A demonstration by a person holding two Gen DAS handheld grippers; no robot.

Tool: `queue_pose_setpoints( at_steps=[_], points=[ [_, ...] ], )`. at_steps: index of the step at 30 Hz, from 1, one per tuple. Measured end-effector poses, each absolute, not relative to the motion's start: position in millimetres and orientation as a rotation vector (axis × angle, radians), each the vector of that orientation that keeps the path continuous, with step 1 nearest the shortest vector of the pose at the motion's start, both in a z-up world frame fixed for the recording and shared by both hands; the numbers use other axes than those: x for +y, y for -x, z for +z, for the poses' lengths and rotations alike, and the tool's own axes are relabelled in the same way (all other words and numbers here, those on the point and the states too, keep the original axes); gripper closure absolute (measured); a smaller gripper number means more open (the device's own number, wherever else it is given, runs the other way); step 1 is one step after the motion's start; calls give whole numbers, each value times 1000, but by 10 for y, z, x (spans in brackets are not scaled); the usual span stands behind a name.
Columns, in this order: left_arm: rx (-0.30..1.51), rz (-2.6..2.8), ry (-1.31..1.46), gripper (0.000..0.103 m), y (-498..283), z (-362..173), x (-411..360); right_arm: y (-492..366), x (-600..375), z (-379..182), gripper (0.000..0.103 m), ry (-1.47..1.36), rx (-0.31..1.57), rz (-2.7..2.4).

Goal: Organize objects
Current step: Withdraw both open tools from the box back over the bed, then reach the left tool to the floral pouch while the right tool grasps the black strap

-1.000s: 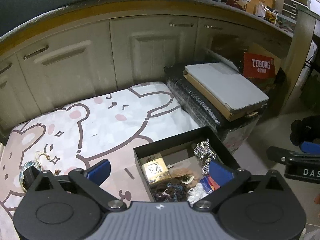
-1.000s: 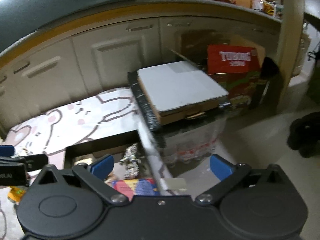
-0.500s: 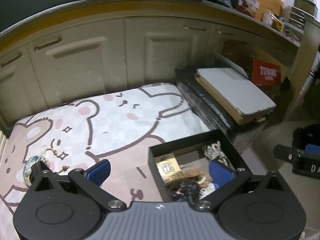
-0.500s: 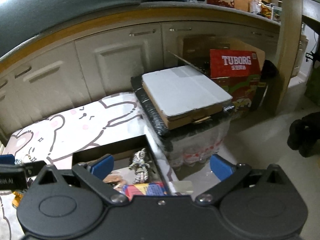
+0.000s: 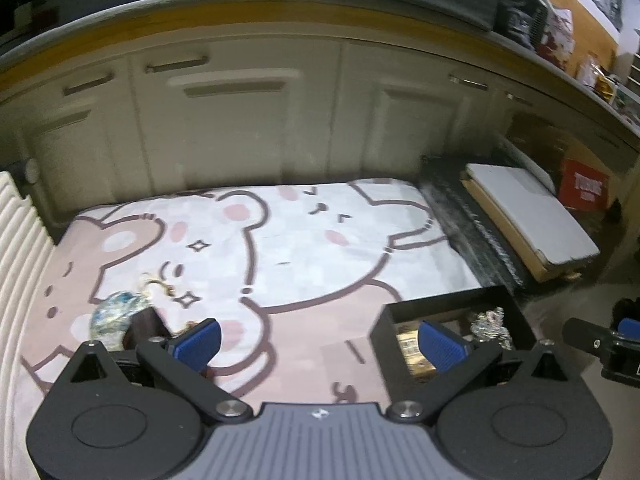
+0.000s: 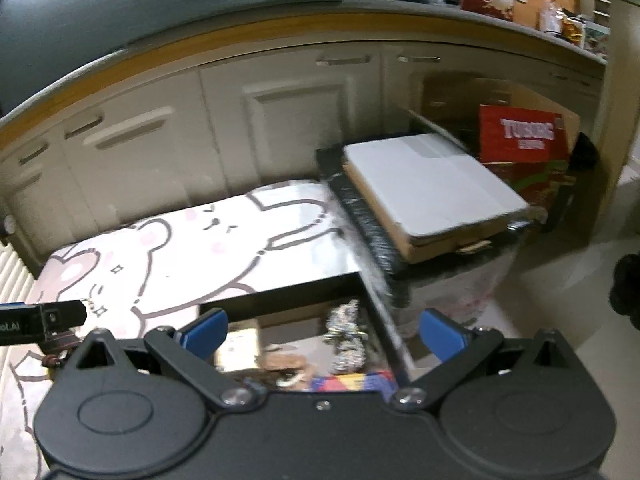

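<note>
Compared with a second ago, the left gripper [image 5: 318, 342] has swung leftward: the black box [image 5: 386, 314] that sat between its fingers now lies off to the lower right of its view, and the small trinket [image 5: 116, 314] on the bear-print mat [image 5: 300, 248] has come in close beside its left finger. The right gripper [image 6: 324, 330] has pulled back a little and hangs above the black box [image 6: 280, 294], looking down into it.

Both grippers are spread wide and empty, with nothing between the blue pads.

The trinket is the one loose thing on the mat, well apart from the box, so it is probably the next piece to gather. It looks like a small rounded, shiny blue-white body with a thin pale cord or tassel trailing toward the middle of the mat; the view is blurred, so its exact make is unclear. It should be light. The body may be hard and slick, perhaps brittle, and could squirt from the pads if pinched on its curve. A gentle pinch across its narrowest width, low against the soft mat, seems the safer hold; the cord is limp and would let it swing.

The box already holds a gold-coloured packet [image 6: 236, 346], a silvery tangle [image 6: 346, 338] and other small bits, so room for a drop lies toward its rear.
</note>
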State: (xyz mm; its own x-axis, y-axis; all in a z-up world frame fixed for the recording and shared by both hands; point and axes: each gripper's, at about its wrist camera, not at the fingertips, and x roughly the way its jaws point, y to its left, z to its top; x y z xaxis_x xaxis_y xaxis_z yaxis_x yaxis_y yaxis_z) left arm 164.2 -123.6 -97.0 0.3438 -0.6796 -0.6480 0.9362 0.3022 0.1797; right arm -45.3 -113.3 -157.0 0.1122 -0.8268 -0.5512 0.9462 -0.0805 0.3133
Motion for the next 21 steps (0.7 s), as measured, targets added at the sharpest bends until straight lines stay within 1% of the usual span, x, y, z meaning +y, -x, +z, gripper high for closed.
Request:
queue_pose_setpoints(
  at_steps=[21],
  points=[
    [506,-938,-507,0,-2661,-710,-599,-741,-1349,-1233,0,-695,289,-1246]
  ],
)
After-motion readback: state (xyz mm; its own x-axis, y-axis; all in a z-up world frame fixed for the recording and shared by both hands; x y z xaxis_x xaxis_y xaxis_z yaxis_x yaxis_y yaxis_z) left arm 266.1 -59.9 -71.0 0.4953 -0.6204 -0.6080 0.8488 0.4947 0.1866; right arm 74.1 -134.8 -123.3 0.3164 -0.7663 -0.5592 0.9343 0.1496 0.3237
